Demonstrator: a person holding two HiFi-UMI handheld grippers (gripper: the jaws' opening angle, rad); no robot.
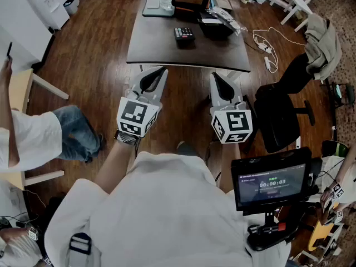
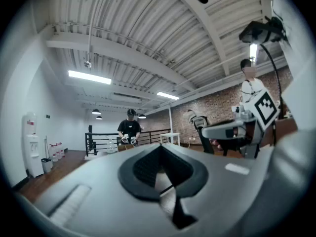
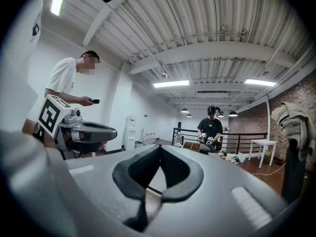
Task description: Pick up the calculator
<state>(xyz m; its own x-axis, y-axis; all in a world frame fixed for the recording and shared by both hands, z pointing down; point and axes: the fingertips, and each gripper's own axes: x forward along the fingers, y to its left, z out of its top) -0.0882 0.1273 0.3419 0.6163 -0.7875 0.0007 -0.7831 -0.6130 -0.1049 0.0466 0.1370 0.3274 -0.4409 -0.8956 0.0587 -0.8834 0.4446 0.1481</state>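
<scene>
Lying on desk (image 1: 161, 46), calculator (image 1: 184, 34) well beyond left tool (image 1: 161, 72) and right tool (image 1: 216, 77)

Calculator (image 1: 184, 34) on dark table (image 1: 158, 46), left claw (image 1: 160, 71) and right claw (image 1: 217, 77) near its front edge.

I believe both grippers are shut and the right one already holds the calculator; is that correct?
Not quite. The left gripper and right gripper are both shut, but the right holds nothing: the head view shows the calculator lying on the table beyond them.
</scene>
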